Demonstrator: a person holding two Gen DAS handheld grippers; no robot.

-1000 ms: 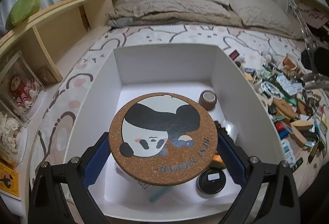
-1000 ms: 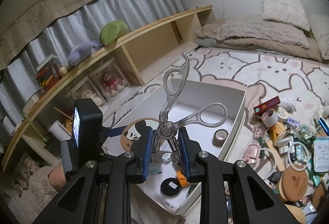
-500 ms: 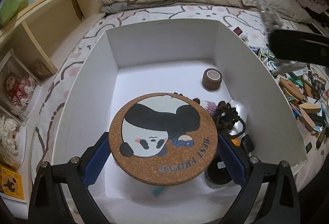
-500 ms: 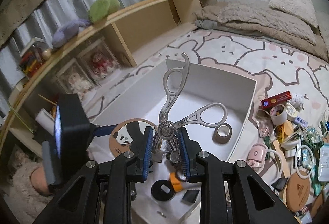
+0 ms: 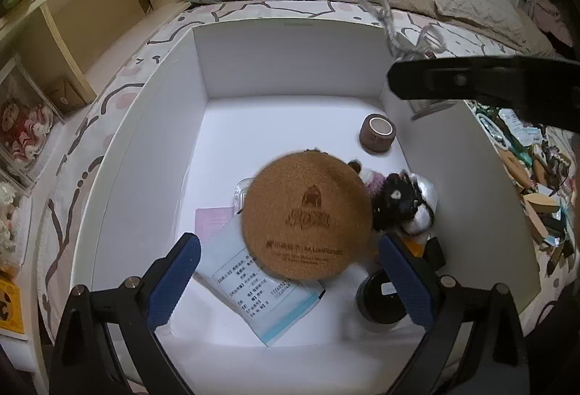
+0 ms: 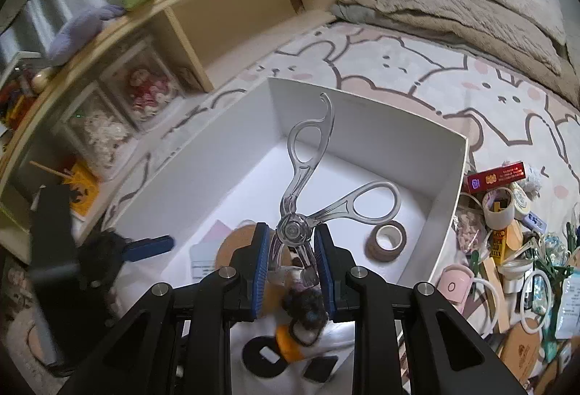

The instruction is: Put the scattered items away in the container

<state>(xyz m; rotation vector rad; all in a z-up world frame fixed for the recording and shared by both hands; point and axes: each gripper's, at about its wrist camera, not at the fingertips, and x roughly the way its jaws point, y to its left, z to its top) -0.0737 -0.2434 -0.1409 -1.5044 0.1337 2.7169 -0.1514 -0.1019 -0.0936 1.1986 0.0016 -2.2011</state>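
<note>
A white box (image 5: 159,126) stands on the bed. My left gripper (image 5: 290,280) is open above its near end. A round cork coaster (image 5: 307,218) lies free in the box, cork side up, between and beyond the blue pads (image 5: 174,280). My right gripper (image 6: 293,271) is shut on clear plastic scissors (image 6: 306,177), gripped at the pivot with the handles pointing up, over the box (image 6: 449,199). The coaster also shows in the right wrist view (image 6: 232,244).
The box holds a brown tape roll (image 5: 377,133), a white-blue packet (image 5: 261,289), a black round lid (image 5: 380,293), a dark furry toy (image 5: 402,201) and a pink card. Many scattered items (image 6: 514,250) lie on the bed right of the box. Wooden shelves (image 6: 181,32) stand at the left.
My left gripper has opened and let go of the coaster, which flipped over and fell into the box. My right gripper has carried the scissors further over the box.
</note>
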